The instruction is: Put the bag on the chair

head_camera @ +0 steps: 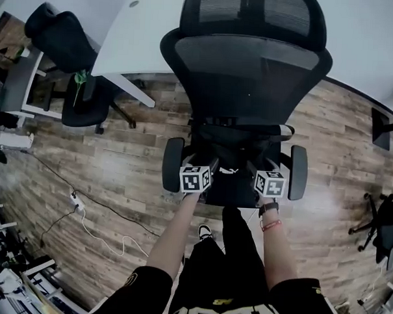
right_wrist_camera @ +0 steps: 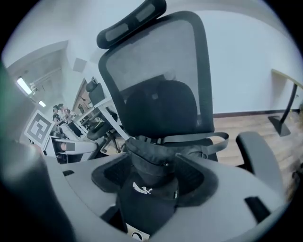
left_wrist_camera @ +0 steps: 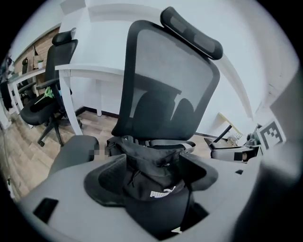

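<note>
Nearest to me, from the head view, are the person's black trousers, one shoe and two bare forearms that reach forward. The left gripper has its jaws wide apart and clamps nothing; the pads stand free on both sides. The right gripper is also released, with its jaws spread and no pad pressing on anything.

Just beyond both of them the black bag lies on the seat of the office chair, between the two armrests. Its white logo faces up and a strap runs behind it at the foot of the mesh backrest. The headrest is above that.

The floor under the chair is of grey-brown wooden planks. On it, to the left, lies a power strip with a white cable. Farther away a curved white desk stands behind the chair, and a second black chair is at its left side. A white wall closes the room behind.
</note>
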A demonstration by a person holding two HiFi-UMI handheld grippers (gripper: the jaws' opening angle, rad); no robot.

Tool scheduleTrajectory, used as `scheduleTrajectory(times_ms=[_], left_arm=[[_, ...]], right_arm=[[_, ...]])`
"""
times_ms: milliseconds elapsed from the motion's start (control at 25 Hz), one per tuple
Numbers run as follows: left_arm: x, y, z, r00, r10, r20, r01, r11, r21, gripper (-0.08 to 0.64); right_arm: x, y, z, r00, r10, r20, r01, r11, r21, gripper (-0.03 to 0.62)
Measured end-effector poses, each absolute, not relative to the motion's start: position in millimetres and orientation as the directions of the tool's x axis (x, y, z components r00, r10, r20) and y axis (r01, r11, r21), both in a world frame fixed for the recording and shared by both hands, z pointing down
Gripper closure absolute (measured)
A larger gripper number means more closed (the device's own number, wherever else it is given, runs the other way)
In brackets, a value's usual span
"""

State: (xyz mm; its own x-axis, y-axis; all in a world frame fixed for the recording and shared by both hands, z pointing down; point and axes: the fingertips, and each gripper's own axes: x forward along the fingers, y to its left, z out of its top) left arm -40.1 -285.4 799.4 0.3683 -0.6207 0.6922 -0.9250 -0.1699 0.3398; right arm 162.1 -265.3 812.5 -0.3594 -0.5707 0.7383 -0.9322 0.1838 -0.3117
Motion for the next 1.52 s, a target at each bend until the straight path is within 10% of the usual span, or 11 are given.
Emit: scheduleTrajectory(times_ms=[1520], left_arm=[[-88,-208,407,0.377,-0.925,0.044,-0.924,-0.373,0.080,0.492]], right_arm=[[70,-203,411,-0.374,-0.919,0.120,-0.927,0.373,-0.036,0.531]])
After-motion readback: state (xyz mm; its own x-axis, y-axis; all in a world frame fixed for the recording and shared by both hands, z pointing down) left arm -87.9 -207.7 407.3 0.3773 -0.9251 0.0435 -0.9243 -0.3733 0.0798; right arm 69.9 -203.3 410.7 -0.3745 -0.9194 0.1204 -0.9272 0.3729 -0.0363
